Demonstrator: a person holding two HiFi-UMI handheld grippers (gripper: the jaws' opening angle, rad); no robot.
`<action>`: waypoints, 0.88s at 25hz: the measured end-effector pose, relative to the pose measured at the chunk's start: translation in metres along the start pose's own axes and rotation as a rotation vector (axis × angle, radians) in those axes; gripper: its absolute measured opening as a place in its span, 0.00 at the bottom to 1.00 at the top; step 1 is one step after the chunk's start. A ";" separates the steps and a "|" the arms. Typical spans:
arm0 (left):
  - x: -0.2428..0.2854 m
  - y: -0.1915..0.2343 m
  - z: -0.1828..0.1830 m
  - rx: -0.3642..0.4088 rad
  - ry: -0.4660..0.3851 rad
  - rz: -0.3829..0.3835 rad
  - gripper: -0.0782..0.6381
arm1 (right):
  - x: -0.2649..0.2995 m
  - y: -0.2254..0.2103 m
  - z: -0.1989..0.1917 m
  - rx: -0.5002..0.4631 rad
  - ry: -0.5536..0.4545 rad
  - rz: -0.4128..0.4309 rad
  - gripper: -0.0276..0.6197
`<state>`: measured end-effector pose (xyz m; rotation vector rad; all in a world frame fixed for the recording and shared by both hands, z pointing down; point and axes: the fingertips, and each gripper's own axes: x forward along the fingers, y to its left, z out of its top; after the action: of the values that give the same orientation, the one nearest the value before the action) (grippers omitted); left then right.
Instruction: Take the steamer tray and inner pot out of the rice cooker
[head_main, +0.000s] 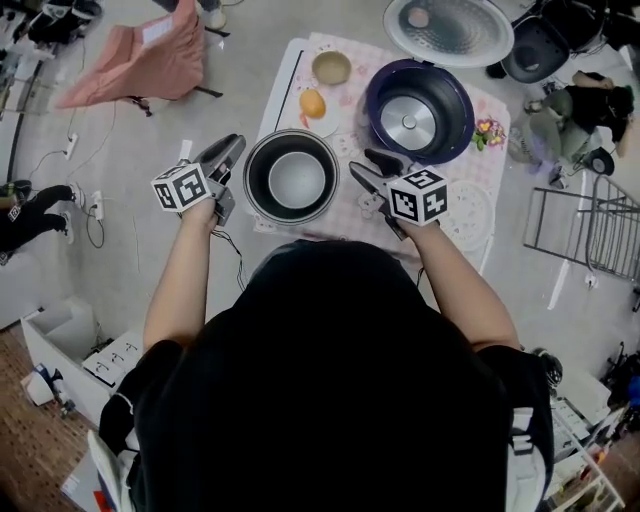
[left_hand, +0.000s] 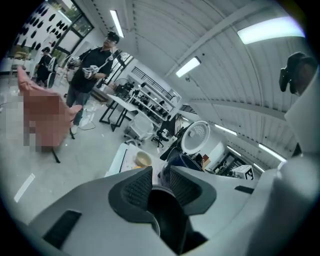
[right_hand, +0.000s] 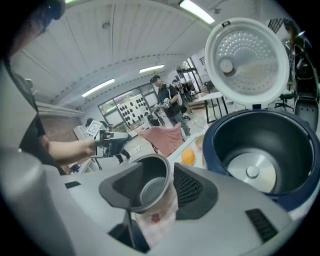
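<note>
Head view looks steeply down on the table (head_main: 350, 62); both gripper views, close behind their jaws, share the rice cooker (right_hand: 260, 150)

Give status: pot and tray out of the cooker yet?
Done: pot stands on the table; cooker is empty. In hand: nothing; left gripper and right gripper open beside pot. Left: likely nothing; tray isn't in the cooker, though I can't spot it.

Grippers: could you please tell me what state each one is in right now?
Left gripper: open, holding nothing.
Right gripper: open, holding nothing; the inner pot is not gripped.
</note>
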<state>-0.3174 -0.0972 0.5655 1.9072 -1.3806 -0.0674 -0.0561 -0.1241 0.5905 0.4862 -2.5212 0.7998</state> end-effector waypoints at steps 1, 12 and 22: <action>0.008 -0.011 0.007 0.028 0.004 -0.024 0.28 | -0.008 -0.002 0.007 -0.008 -0.021 -0.013 0.35; 0.072 -0.124 0.051 0.271 0.010 -0.216 0.30 | -0.103 -0.035 0.044 0.008 -0.188 -0.179 0.36; 0.103 -0.212 0.062 0.439 0.016 -0.361 0.30 | -0.177 -0.055 0.047 0.026 -0.283 -0.326 0.36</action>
<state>-0.1351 -0.1910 0.4331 2.5018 -1.0847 0.0831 0.1024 -0.1607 0.4901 1.0529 -2.5831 0.6779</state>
